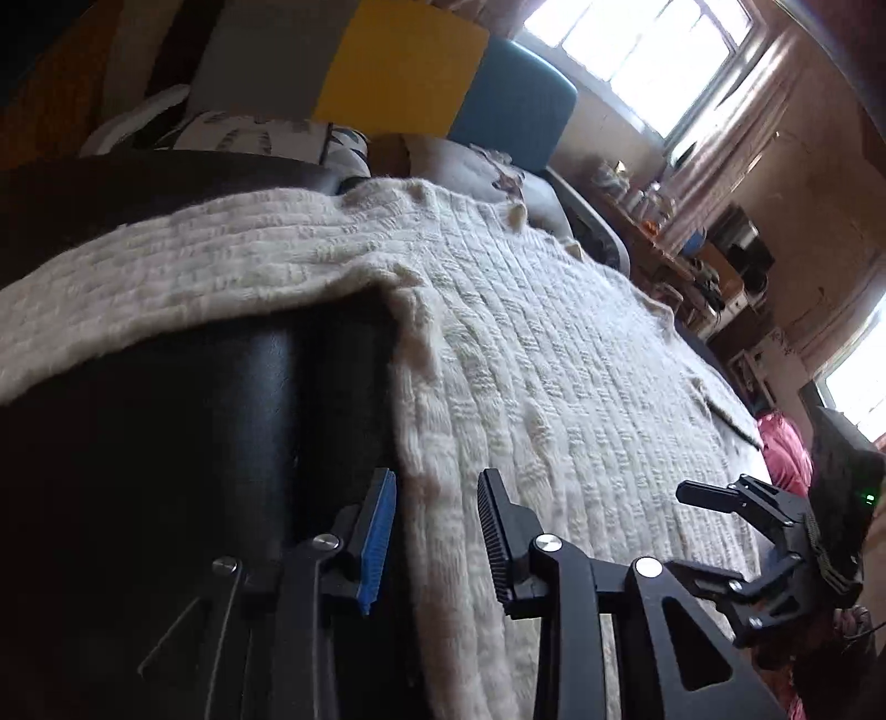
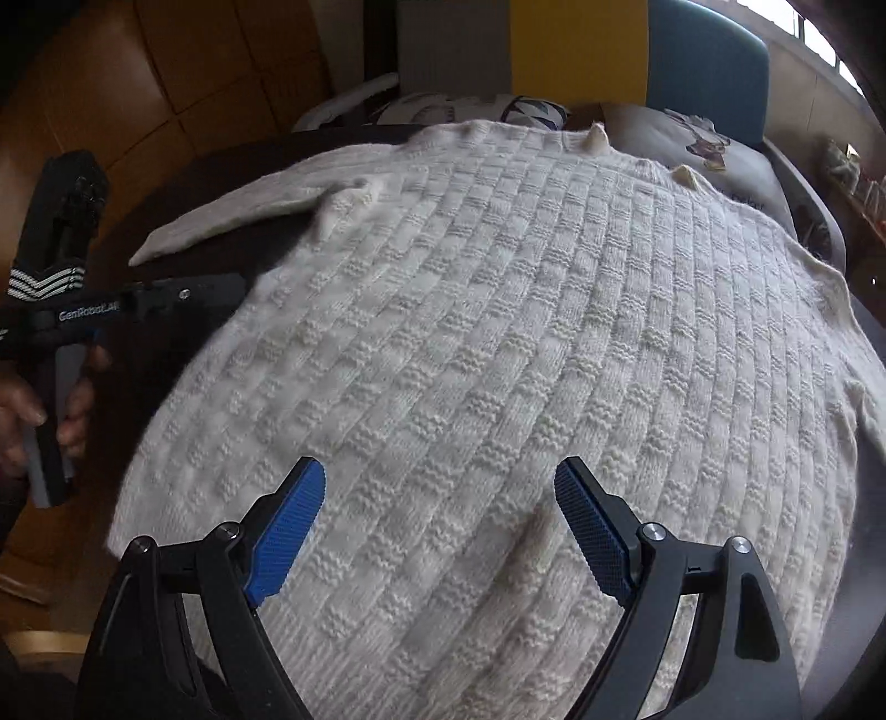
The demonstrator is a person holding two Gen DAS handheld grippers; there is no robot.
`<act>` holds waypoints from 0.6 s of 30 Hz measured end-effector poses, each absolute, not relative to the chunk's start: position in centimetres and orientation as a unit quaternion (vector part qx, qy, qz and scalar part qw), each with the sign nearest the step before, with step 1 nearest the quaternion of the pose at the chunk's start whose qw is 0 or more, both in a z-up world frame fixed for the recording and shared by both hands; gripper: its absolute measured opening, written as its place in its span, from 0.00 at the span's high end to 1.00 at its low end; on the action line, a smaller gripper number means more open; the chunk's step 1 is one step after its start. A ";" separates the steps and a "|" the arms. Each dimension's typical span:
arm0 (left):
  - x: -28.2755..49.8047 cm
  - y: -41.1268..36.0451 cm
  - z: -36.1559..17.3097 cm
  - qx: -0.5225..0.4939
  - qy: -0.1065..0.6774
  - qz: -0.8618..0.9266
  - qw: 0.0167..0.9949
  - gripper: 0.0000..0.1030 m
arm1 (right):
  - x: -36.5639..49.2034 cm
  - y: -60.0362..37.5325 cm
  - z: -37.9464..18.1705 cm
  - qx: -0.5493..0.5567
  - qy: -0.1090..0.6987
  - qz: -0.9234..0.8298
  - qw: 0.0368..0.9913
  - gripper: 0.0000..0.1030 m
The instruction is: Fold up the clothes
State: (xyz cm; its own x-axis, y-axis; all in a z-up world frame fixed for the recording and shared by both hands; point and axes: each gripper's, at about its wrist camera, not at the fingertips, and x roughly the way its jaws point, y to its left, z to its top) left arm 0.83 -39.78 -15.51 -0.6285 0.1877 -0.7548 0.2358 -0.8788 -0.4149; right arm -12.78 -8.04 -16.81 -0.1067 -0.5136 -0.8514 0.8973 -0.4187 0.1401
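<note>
Dark surface (image 2: 232, 160) carries a cream knit sweater (image 2: 498, 343) spread flat for folding; left claw (image 1: 437, 531) straddles its side edge unpinched, right claw (image 2: 440, 531) hovers spread above its hem.

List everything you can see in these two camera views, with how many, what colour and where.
sweater: one, cream knit, spread flat over the dark table, one sleeve lying out to the left
table: one, dark, under the sweater
cushions: several, grey and patterned, behind the sweater
chair: one, blue, at the back
panel: one, yellow, at the back
windows: two, bright, right side of the left wrist view
shelf of small items: one, brown, below the window
left gripper: one, black, at the sweater's left edge, holding nothing
right gripper: one, black with blue pads, open above the sweater
hand: one, holding the left gripper's handle
</note>
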 end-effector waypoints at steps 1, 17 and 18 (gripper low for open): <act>0.4 -39.8 -15.8 0.438 0.250 -0.863 0.006 0.70 | -12.6 -8.1 -16.8 0.450 0.216 -0.708 0.500 0.15; -0.1 -38.7 -15.6 0.460 0.178 -0.868 0.052 0.96 | -11.8 -8.6 -18.1 0.439 0.269 -0.713 0.476 0.15; -0.1 -38.0 -15.6 0.462 0.150 -0.871 0.066 0.96 | -11.8 -8.5 -18.3 0.442 0.265 -0.713 0.476 0.15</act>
State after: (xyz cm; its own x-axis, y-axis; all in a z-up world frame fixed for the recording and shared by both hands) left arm -0.12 -38.03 -15.64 -0.5635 0.0237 -0.8258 0.2541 -0.9462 -0.2005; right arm -11.84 -8.45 -18.28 -0.1576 -0.4439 -0.8821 0.9126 -0.4067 0.0416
